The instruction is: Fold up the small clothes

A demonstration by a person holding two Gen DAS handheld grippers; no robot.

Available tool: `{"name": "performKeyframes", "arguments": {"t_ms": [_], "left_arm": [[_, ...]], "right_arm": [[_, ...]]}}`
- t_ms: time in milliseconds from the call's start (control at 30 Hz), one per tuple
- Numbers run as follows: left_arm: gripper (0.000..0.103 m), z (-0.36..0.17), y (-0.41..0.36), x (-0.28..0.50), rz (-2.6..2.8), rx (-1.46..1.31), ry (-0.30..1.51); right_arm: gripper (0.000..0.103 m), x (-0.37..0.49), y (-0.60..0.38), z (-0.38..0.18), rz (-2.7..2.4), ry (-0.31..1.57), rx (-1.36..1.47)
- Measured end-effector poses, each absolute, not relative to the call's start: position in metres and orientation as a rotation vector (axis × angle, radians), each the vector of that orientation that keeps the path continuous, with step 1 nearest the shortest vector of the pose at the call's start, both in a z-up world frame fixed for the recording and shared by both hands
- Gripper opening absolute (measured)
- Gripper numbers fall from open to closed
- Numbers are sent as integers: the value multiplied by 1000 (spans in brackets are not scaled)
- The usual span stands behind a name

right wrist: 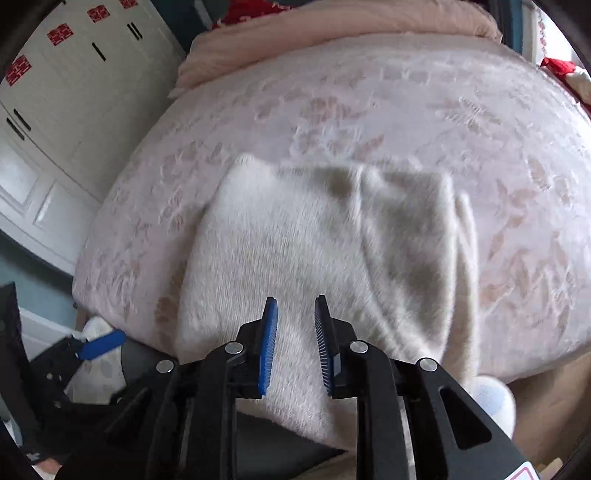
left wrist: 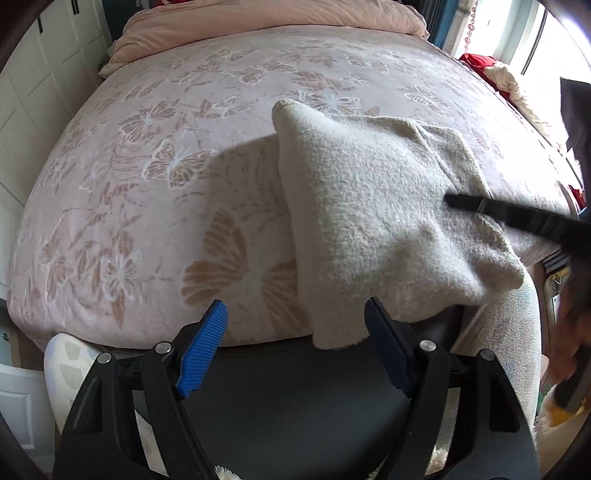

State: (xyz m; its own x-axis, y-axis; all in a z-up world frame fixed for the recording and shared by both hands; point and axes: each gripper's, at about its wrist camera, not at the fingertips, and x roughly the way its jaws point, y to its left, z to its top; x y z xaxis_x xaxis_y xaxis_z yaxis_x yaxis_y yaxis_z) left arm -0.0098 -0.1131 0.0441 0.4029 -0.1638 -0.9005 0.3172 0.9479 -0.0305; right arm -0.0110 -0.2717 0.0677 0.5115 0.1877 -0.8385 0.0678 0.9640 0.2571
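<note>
The cream garment (left wrist: 373, 221) lay folded on the near part of the bed (left wrist: 155, 155), on the pink butterfly-patterned bedspread, with its near edge hanging over the front edge of the mattress. It was a fuzzy knit piece, folded into a rough rectangle with a second layer showing along its far right side. In the right wrist view the same cream garment (right wrist: 314, 236) filled the middle of the picture, a soft fold running down it from the far edge, though the picture was somewhat blurred.

Your left hand-held gripper (left wrist: 295, 336) hung above the front edge of the bed with its jaws standing wide apart. Nothing was between its blue pads; the right pad sat just in front of the garment's overhanging edge, and I could not tell whether it touched the cloth.

Your right hand-held gripper (right wrist: 295, 343) was over the near part of the garment with its jaws parted a little, a narrow gap between the ribbed blue pads. No cloth was pinched between them; the garment showed through the gap, lying below. In the left wrist view one black finger (left wrist: 480, 206) of that gripper reached in from the right across the garment's upper surface.

At the head of the bed a pink duvet (left wrist: 266, 26) was bunched up, and white wardrobe doors (right wrist: 55, 110) stood on the left.
</note>
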Motion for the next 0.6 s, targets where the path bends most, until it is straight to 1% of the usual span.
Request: {"name": "performKeyframes", "arguments": {"t_ms": [67,133,267,367,400,433,467,500,567,600], "left_arm": [[75,42,-118,-8,-305,160,1121],[75,42,-122,-6,-309,158,1127],[75,44,-130,-4,-313,164,1117],[75,47,-136,-3,-322,178,1112],[76,48,-137,-2,-322,180,1107],[77,50,-139,-1,-323,176,1106],[78,51,-140,1,-329,165,1106],[79,51,-142,4,-333,151,1107],[81,52,-146,8,-340,133,1112],[82,52,-150,10,-350,127,1116]], "right_arm": [[23,-2,-291,79,11,993,246],[23,14,-318,71,-59,1004,247],[23,38,-370,-1,-161,1152,250],[24,36,-384,11,-133,1109,382],[29,28,-388,23,-124,1073,427],[30,20,-390,32,-126,1047,448],[35,13,-391,38,-126,1035,456],[43,2,-392,44,-120,1029,457],[51,-17,-387,49,-92,1039,468],[51,-28,-383,48,-58,1049,490]]}}
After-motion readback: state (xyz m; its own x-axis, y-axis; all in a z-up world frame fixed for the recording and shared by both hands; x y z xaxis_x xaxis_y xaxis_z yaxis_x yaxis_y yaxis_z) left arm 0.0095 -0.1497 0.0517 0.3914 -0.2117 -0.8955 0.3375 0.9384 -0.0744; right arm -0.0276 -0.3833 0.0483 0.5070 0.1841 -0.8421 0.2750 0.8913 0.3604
